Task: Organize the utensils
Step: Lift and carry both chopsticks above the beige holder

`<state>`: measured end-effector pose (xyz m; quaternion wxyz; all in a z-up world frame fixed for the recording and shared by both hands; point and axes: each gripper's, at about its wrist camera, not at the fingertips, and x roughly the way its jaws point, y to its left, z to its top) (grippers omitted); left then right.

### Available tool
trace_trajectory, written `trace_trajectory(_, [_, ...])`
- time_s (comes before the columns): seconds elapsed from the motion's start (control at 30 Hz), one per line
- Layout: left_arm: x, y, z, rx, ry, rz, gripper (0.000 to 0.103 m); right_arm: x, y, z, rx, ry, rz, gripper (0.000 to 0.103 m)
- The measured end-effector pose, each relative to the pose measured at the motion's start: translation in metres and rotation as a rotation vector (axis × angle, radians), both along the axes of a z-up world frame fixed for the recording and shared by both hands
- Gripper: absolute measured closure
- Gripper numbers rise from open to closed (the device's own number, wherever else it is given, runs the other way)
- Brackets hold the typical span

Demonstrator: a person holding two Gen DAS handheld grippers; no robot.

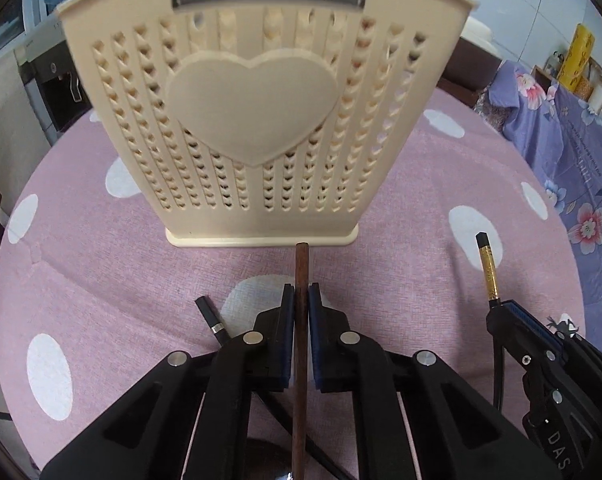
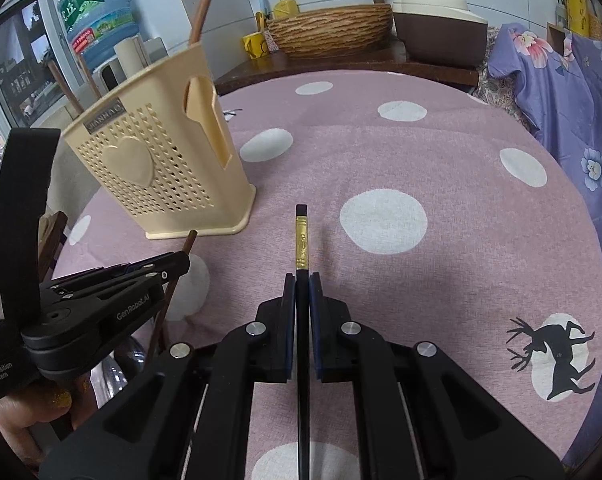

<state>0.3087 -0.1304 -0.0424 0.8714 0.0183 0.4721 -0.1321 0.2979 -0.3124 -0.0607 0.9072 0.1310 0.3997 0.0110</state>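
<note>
Pinched between the left hand-held gripper pads is a brown chopstick, its tip near the cream holder on the surface. Likewise the right hand-held gripper clamps a black gold-banded chopstick. Neither is stowed yet; another black stick lies loose. Lower ends and the holder's inside are hidden.

Both wrist views look down, sharing holder, tablecloth
</note>
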Motion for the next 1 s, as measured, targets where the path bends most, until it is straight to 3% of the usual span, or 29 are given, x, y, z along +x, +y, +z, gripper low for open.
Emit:
trace_trajectory(0.2, [-0.024,0.016,0.040,-0.107,-0.073,-0.019,0.095,-0.017,0.002,0.030,0.043,-0.072,0.038,0.095])
trace_trajectory(0.53, [-0.062,0.043,0.098,-0.242,-0.209,-0.054,0.095,-0.057,0.021,0.106,0.056,-0.253,0.134,0.095])
trace_trajectory(0.7, [-0.075,0.050,0.115,-0.256,-0.272,-0.056,0.095,-0.066,0.026,0.135,0.052,-0.306,0.156,0.095])
trace_trajectory(1.0, [-0.077,0.063,0.128,-0.266,-0.314,-0.038,0.095,-0.060,0.038,0.158,-0.020,-0.338,0.174,0.095])
